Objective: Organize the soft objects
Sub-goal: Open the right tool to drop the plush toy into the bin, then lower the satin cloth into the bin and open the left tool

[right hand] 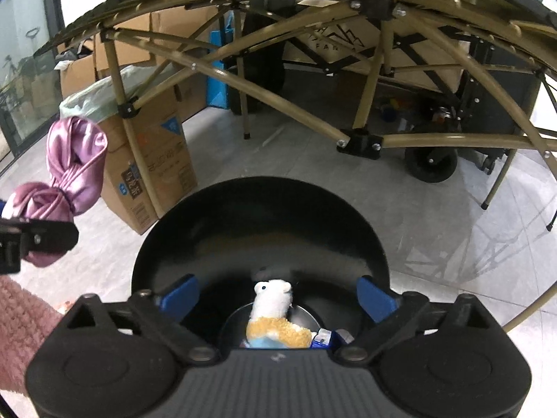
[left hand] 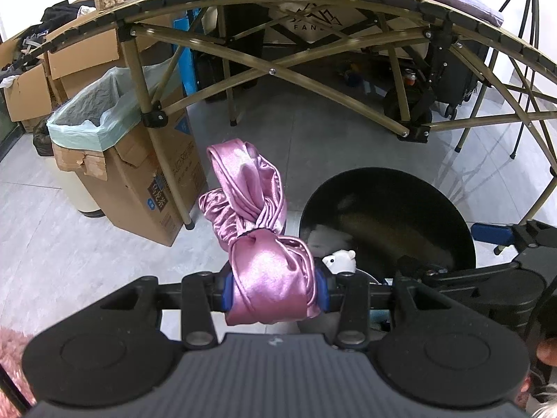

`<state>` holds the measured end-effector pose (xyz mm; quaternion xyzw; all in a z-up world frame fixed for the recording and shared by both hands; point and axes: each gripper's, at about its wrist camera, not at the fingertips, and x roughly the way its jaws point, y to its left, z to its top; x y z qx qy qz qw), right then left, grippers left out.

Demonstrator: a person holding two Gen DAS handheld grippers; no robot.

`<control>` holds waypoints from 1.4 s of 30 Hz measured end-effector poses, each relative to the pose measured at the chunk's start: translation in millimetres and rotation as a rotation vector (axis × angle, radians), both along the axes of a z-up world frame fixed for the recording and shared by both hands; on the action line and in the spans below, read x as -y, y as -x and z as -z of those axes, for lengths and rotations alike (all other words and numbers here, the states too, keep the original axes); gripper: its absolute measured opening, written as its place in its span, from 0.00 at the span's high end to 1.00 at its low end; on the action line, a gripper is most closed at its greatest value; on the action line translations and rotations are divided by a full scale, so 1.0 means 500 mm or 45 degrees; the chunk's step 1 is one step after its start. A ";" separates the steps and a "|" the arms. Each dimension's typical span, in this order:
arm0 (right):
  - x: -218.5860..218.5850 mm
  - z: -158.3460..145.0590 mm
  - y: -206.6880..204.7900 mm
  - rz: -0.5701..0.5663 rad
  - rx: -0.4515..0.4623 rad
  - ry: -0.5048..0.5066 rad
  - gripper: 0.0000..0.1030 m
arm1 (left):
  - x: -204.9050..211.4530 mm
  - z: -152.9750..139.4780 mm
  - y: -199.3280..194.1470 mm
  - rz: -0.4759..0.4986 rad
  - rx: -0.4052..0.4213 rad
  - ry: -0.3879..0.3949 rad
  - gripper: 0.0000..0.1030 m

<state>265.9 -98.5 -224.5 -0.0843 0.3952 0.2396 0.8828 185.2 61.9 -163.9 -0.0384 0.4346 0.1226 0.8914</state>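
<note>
Fuzzy pink sleeve (right hand: 21,317) — blue-padded black jaws

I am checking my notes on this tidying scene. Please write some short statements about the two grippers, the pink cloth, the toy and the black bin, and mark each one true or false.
1. The left gripper is closed on the pink cloth. True.
2. The right gripper is squeezing the plush toy. False: its jaws stand wide open, with the toy lying between and below them, untouched.
3. The plush toy is inside the black bin. True.
4. The pink cloth already lies in the black bin. False: it is held in the air, beside the bin.
5. The cardboard box holds the plush toy. False: the toy is in the bin.
</note>
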 end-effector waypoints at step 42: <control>0.214 -0.136 -0.036 0.535 0.020 0.090 0.00 | 0.146 0.062 -0.143 0.234 -0.057 0.054 0.58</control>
